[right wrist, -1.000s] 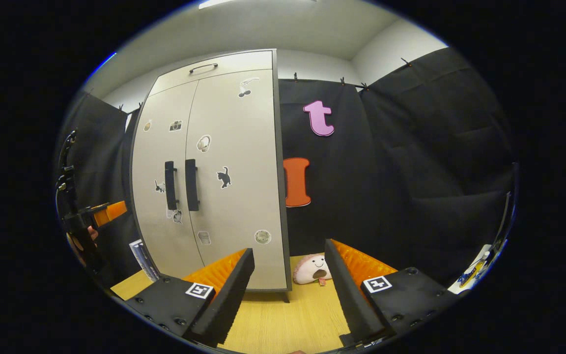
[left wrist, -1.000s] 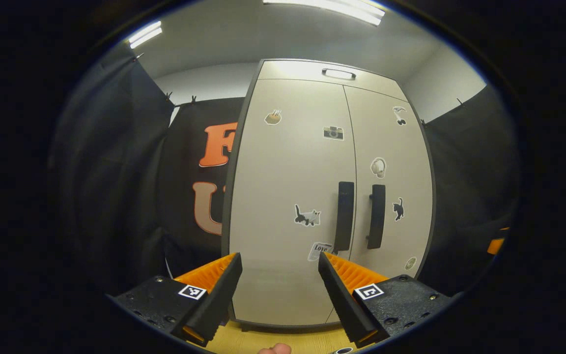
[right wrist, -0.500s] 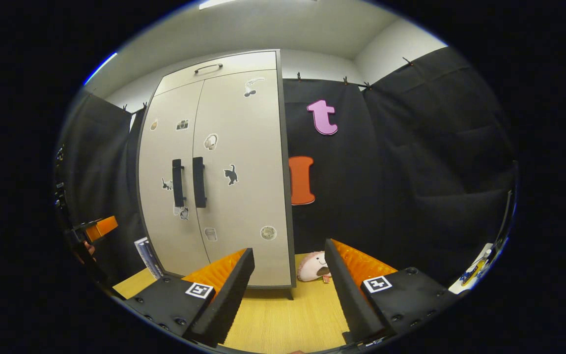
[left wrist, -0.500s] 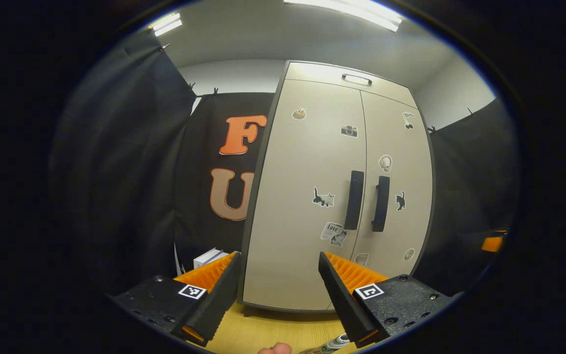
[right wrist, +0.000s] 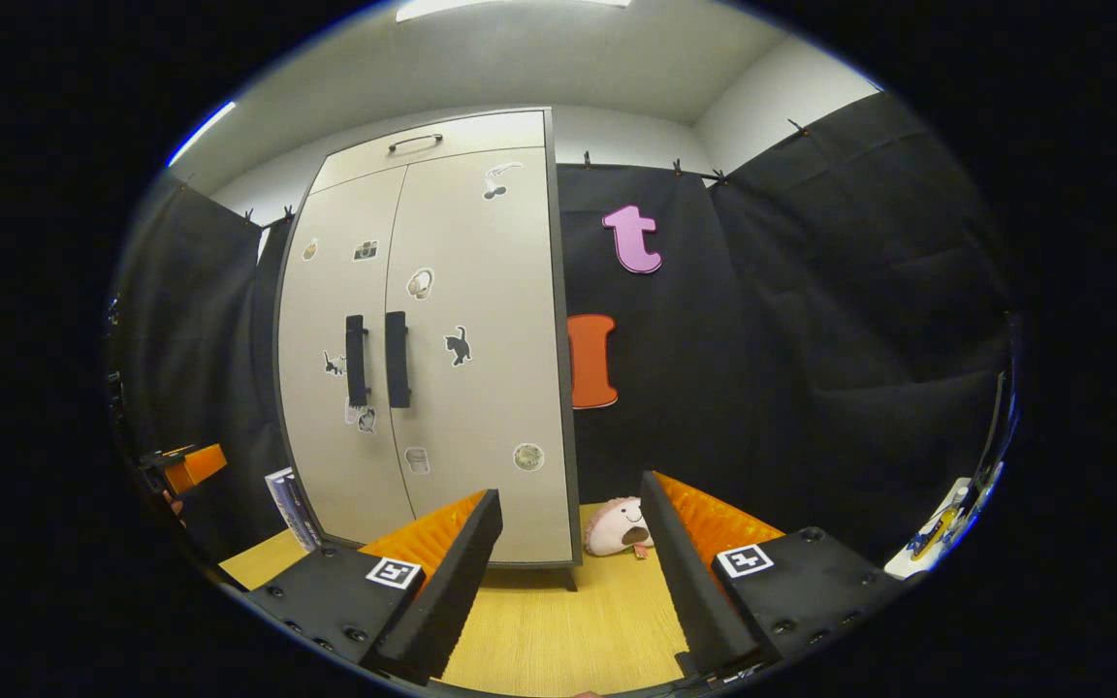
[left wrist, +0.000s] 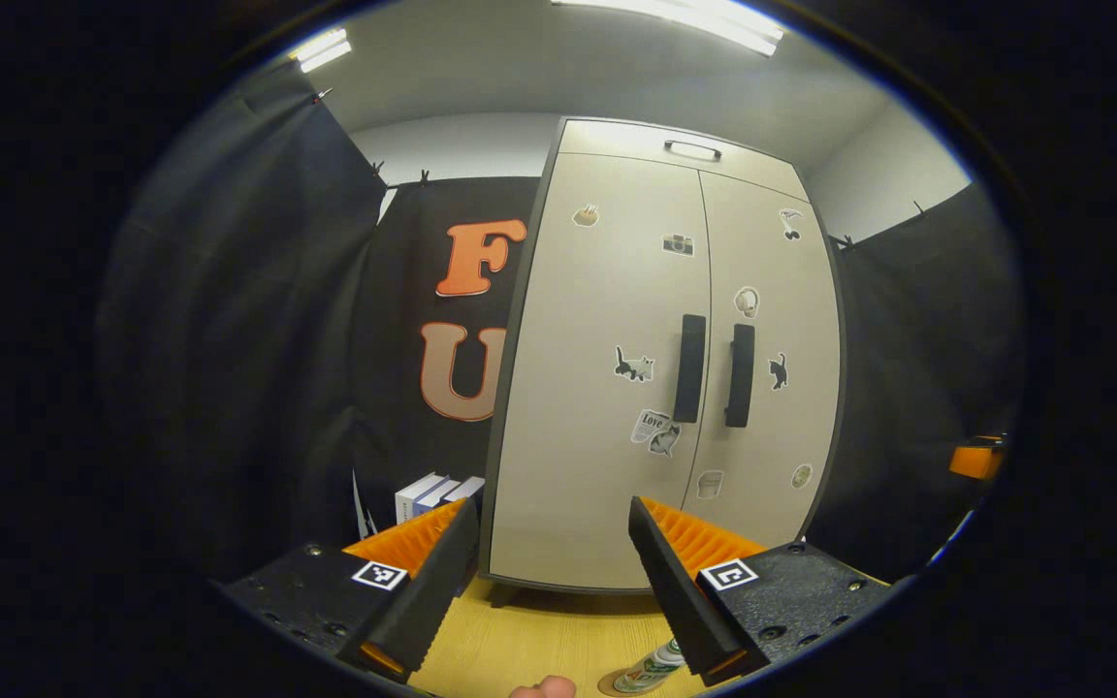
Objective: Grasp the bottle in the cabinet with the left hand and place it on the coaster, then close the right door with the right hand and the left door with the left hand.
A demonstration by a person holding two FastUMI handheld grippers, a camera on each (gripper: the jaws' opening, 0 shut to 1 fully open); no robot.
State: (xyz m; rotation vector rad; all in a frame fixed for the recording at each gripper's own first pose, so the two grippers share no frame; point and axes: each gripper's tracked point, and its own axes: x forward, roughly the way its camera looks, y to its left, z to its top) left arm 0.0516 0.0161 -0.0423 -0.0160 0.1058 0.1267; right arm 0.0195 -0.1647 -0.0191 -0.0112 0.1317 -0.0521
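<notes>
- Both cabinet doors are seen shut, the left door and right door meeting at their black handles.
- Left gripper: fingers are spread apart, nothing held.
- Bottle is seen on the coaster at 5 o'clock, on the wooden table.
- Right gripper: fingers are parted and empty, a plush toy between them at 12 o'clock.

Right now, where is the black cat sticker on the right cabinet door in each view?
Left gripper view: the black cat sticker sits right of centre, just right of the door handles.
Right gripper view: it sits left of centre, again right of them.
Shared landmark: the door handles.
</notes>
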